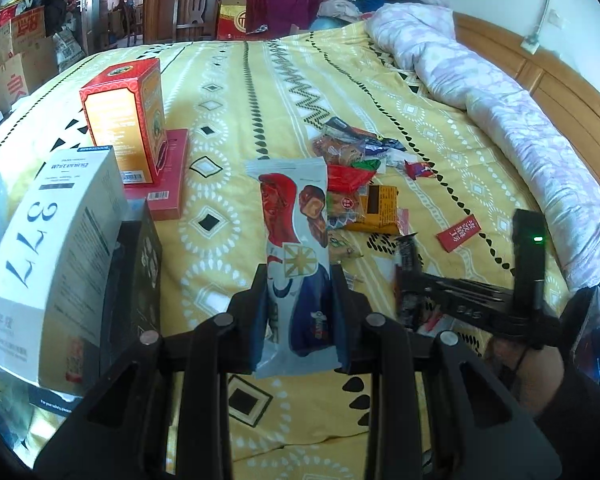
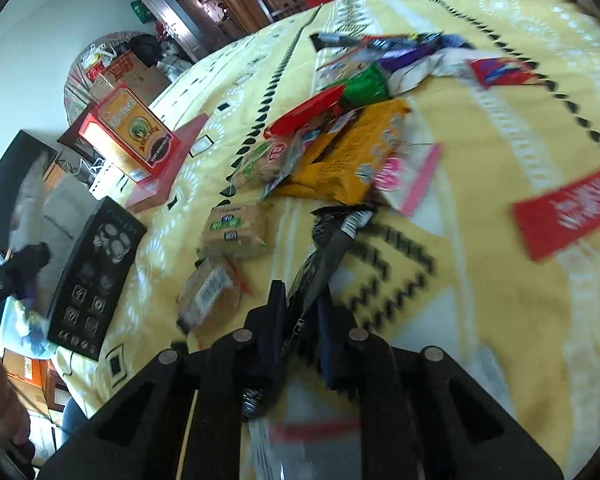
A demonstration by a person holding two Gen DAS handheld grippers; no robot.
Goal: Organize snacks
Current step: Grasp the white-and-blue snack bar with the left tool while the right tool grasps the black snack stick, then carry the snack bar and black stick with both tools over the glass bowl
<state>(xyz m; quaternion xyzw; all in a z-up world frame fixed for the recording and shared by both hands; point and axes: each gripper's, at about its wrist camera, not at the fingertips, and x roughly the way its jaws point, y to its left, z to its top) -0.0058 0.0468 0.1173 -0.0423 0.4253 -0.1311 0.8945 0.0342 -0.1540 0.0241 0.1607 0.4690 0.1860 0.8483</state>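
Left gripper [image 1: 299, 280]: your jaws clamp a long white snack bag [image 1: 296, 264], pointing to 12 o'clock.
Right gripper [image 2: 300, 300]: your jaws pinch a slim black snack packet [image 2: 324, 256].
Snack pile [image 1: 356, 172]: loose on the yellow bedspread [image 1: 260, 92], at 1 o'clock from the bag.
Boxes: red carton [image 1: 128, 120] at 10 o'clock.

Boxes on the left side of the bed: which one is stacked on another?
The red and orange box. It stands upright on the flat red box; the white box and black box stand apart from it.

Home bedroom: bed [image 1: 260, 92], rolled quilt [image 1: 480, 92], headboard [image 1: 540, 76].
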